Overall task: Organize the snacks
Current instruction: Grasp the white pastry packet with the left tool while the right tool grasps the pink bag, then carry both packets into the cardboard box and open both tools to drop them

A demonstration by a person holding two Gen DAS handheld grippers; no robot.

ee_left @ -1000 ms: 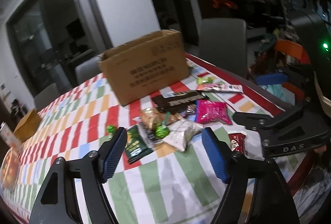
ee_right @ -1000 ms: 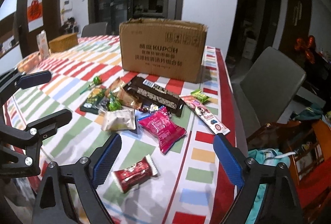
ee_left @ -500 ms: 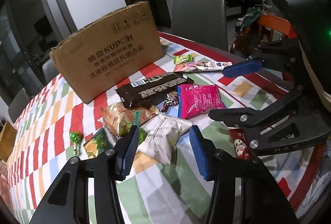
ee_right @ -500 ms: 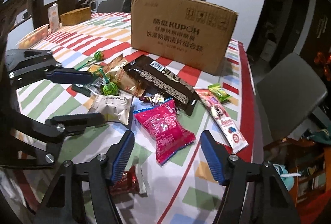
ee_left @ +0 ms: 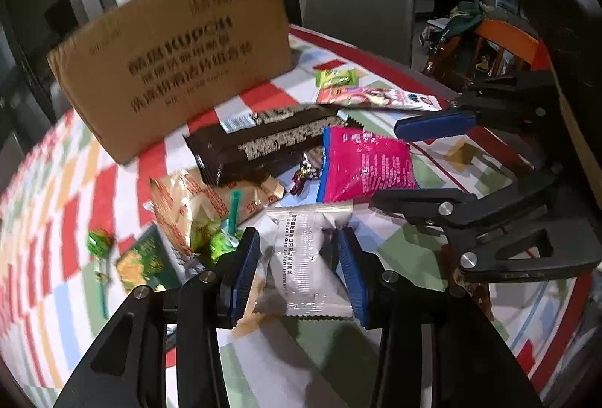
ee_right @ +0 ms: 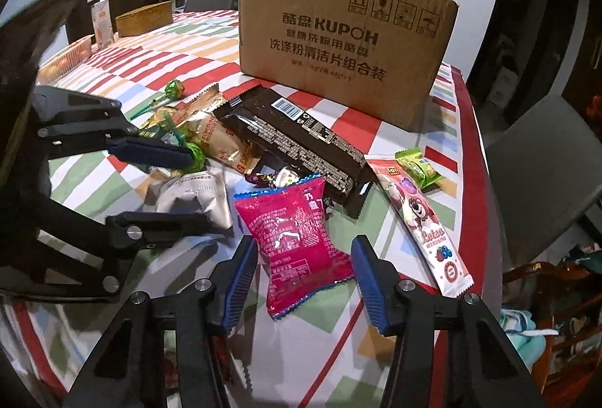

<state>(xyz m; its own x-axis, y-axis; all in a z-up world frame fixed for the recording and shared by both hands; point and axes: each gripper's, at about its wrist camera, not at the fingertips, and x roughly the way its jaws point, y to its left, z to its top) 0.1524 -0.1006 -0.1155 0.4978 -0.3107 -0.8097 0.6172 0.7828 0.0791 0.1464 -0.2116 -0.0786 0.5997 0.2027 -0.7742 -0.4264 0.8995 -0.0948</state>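
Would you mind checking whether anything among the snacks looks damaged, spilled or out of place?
Nothing looks torn or spilled. The snacks lie in a loose overlapping heap: the dark chocolate pack rests partly on the gold wrapper. The cardboard box stands upright.

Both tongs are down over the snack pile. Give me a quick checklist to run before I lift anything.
1. White packet between the left tongs: ok. The jaws have just been closing around it.
2. Left pads pressing on it: cannot tell.
3. Pink packet between the right tongs: ok. The jaws have just been closing, and gaps show on both sides.
4. Pink packet free of neighbours: not ok. Its far edge lies against a small wrapped candy and the dark wrapper.
5. Cardboard box ready to receive: cannot tell. Its inside is hidden.
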